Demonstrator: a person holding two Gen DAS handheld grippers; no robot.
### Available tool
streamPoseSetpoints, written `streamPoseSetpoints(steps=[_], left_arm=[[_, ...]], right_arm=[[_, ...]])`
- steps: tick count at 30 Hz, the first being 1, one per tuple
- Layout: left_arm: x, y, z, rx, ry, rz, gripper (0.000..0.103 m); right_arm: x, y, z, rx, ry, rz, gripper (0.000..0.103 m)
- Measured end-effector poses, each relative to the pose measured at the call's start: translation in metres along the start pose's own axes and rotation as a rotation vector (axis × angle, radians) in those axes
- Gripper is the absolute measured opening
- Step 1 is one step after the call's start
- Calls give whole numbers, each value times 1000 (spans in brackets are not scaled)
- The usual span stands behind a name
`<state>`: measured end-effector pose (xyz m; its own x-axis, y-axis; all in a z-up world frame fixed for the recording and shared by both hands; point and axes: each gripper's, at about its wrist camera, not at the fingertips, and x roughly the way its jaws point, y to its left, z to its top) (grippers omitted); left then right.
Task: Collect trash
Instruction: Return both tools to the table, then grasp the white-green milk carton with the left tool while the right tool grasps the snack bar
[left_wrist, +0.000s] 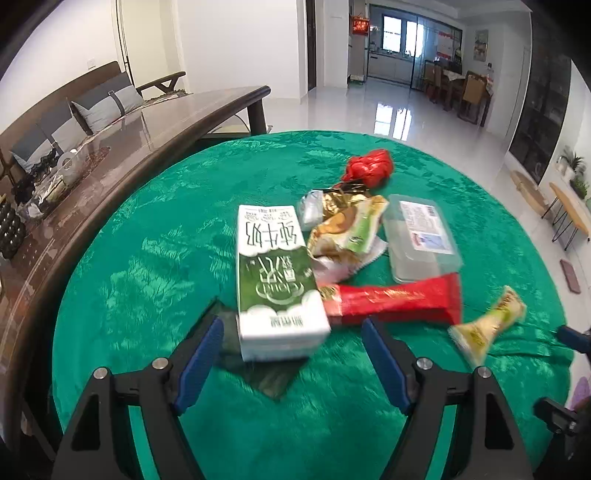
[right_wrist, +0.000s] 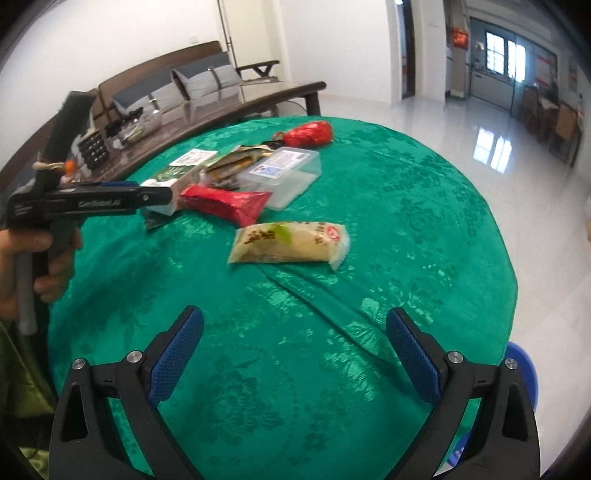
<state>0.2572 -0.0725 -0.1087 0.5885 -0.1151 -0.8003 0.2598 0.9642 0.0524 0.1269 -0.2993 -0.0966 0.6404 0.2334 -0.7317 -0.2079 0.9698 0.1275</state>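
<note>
Trash lies on a round table with a green cloth (left_wrist: 166, 258). A green-and-white milk carton (left_wrist: 275, 280) lies flat, its near end between the fingers of my open left gripper (left_wrist: 291, 330). Beside it are a red wrapper (left_wrist: 395, 299), crumpled gold-and-green wrappers (left_wrist: 347, 229), a clear plastic box (left_wrist: 421, 236), a red crumpled bag (left_wrist: 369, 166) and a yellow snack packet (left_wrist: 487, 325). In the right wrist view my open right gripper (right_wrist: 295, 328) hovers empty above the cloth, short of the yellow packet (right_wrist: 288, 242). The left gripper body (right_wrist: 92, 201) shows at the carton (right_wrist: 162, 184).
A dark wooden coffee table (left_wrist: 129, 140) with small items stands left of the round table, a sofa (left_wrist: 74, 107) behind it. A shiny tiled floor (left_wrist: 406, 110) lies beyond. A blue object (right_wrist: 521, 365) sits low past the table's right edge.
</note>
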Motion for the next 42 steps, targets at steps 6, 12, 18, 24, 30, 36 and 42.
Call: streamPoseSetpoints(steps=[6, 12, 18, 24, 30, 36, 42], left_arm=[[24, 15, 13, -23, -7, 32, 79], [18, 24, 10, -13, -43, 9, 49], [-44, 34, -29, -103, -108, -56, 49], [-67, 19, -92, -108, -95, -39, 49], [-63, 30, -109, -135, -94, -20, 51], [-58, 37, -118, -159, -65, -52, 69], [-54, 31, -120, -112, -61, -37, 71]], right_arm=[[1, -17, 7, -5, -14, -42, 99], [14, -29, 15, -4, 18, -1, 99], [33, -17, 35, -75, 47, 92, 99], [66, -8, 50, -75, 108, 203, 94], [48, 33, 27, -179, 255, 490, 78], [23, 55, 17, -271, 178, 439, 93], [54, 64, 40, -335, 104, 220, 96]])
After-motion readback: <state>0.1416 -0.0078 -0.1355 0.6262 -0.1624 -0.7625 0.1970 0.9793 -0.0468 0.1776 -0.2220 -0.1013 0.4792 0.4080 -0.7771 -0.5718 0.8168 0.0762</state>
